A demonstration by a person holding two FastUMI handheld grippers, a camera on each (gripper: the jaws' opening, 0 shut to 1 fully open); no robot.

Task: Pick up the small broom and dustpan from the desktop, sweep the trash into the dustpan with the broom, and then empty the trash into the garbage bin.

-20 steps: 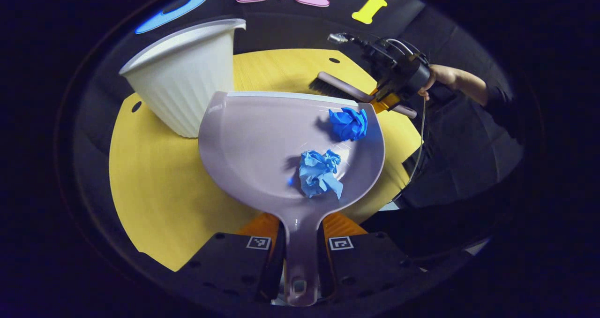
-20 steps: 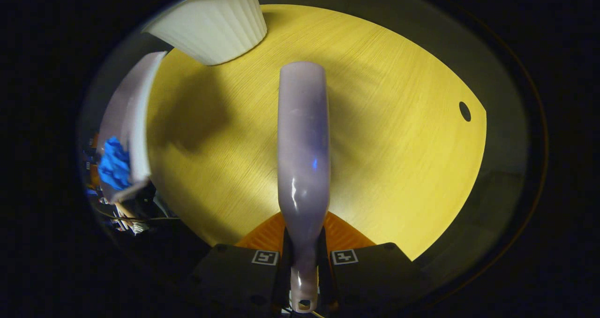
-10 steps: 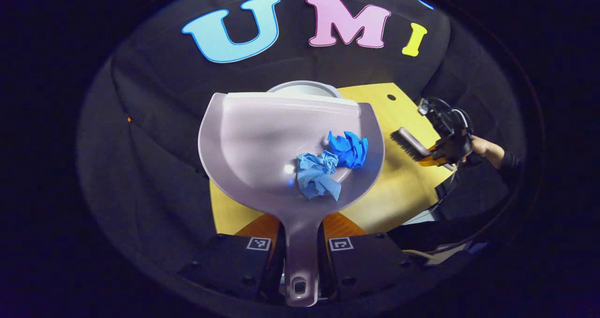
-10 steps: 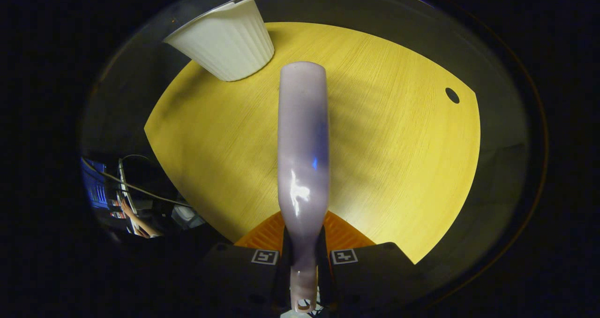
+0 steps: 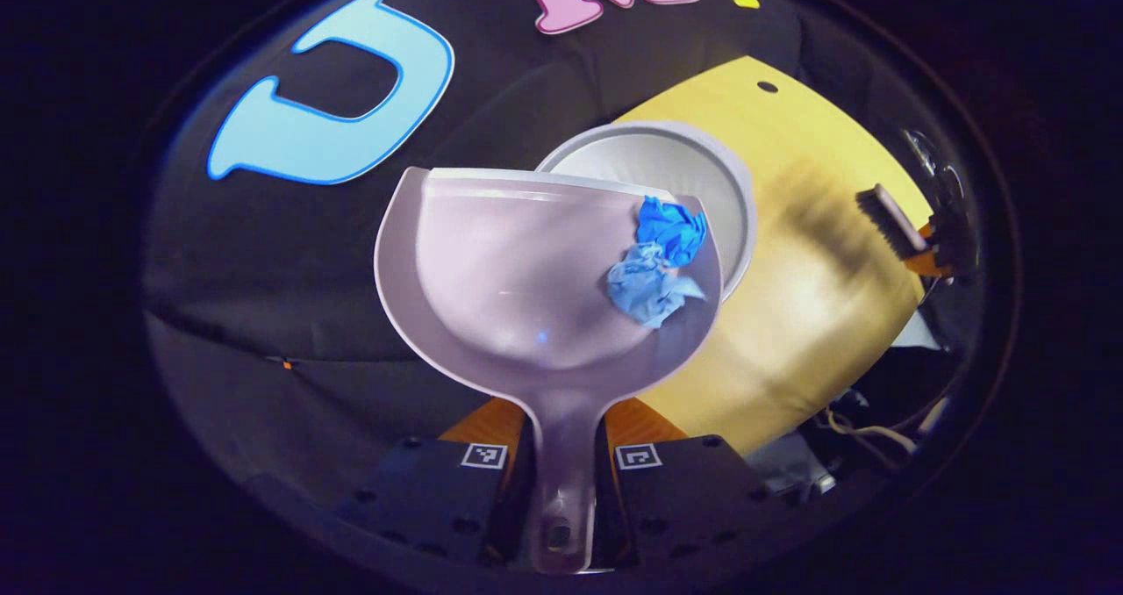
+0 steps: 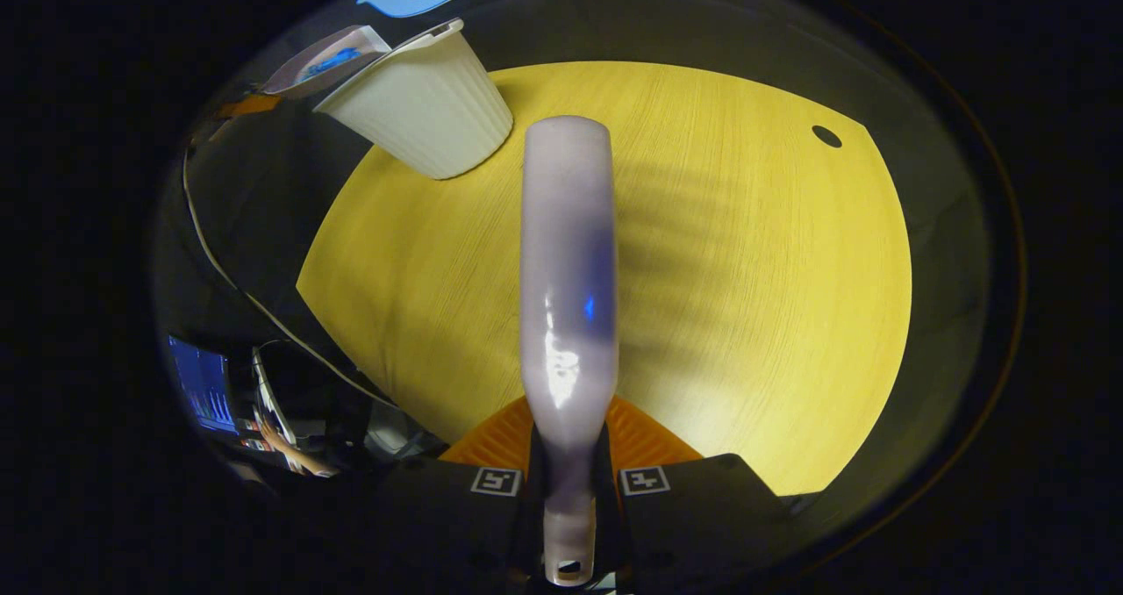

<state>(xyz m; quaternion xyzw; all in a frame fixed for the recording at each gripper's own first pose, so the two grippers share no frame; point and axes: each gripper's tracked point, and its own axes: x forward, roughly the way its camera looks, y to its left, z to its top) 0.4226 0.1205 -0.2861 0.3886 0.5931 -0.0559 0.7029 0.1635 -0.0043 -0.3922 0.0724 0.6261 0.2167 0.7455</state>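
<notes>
My left gripper is shut on the handle of the pale lilac dustpan, held in the air and tilted to the right over the open white bin. Two crumpled blue paper balls have slid to the pan's right rim, above the bin's mouth. The broom and the other gripper holding it appear at the far right of the left gripper view. My right gripper is shut on the lilac broom handle, above the yellow table. The dustpan shows tilted over the ribbed bin.
The round yellow table has a small dark hole near its far edge. Cables and a lit screen lie beyond the table's left edge in the right gripper view.
The dustpan has swung over the bin and tilted right; the blue paper balls slid from mid-pan to its right rim. The broom stayed over the table, little moved.
</notes>
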